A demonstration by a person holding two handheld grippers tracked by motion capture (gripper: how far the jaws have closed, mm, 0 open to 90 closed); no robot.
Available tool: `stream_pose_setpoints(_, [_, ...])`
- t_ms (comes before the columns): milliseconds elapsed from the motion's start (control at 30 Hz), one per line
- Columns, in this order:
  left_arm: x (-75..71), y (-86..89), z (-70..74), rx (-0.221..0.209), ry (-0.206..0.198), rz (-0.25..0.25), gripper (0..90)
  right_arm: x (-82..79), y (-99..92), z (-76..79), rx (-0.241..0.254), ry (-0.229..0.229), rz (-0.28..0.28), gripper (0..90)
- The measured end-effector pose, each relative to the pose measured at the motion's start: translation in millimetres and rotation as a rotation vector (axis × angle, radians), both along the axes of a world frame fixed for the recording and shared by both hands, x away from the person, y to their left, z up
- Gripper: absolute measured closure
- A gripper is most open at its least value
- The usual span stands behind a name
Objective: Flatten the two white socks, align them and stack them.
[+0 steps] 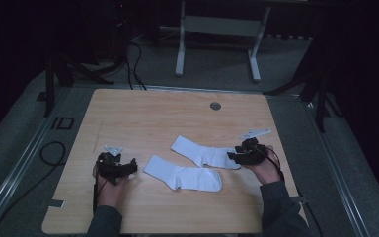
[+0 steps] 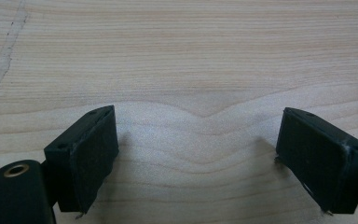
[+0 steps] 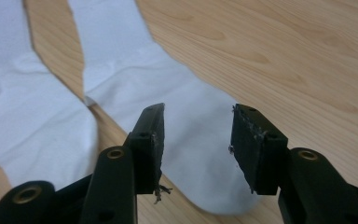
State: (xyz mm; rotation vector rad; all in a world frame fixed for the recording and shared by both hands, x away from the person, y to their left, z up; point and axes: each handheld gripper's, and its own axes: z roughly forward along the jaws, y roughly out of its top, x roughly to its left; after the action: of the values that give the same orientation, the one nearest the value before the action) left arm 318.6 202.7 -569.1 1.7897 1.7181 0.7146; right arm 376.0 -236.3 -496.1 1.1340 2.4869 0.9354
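Two white socks lie flat near the middle of the wooden table [image 1: 143, 113]. The farther sock [image 1: 202, 153] has its toe end pointing right, and my right gripper [image 1: 232, 156] sits at that end. In the right gripper view that gripper [image 3: 198, 140] is open, its jaws either side of the toe of this sock [image 3: 121, 65]. The nearer sock [image 1: 185, 177] lies left of it there [image 3: 23, 116]. My left gripper [image 1: 132, 166] rests just left of the nearer sock's cuff. It is wide open [image 2: 198, 158] over bare wood, holding nothing.
A round grey grommet [image 1: 215, 105] is set in the table's far side. A pale scratch [image 2: 4, 56] marks the wood ahead of the left gripper. Beyond the table stand a white desk frame [image 1: 217, 44] and floor cables [image 1: 135, 64].
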Motion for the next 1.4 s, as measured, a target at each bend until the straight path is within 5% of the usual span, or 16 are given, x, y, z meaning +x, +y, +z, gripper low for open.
stream_pose_setpoints(1400, [0.2, -0.4, 0.0, -0.001, 0.0, -0.004, 12.7, 34.4, 88.1, -9.1, -0.062, -0.021, 0.194, 55.0])
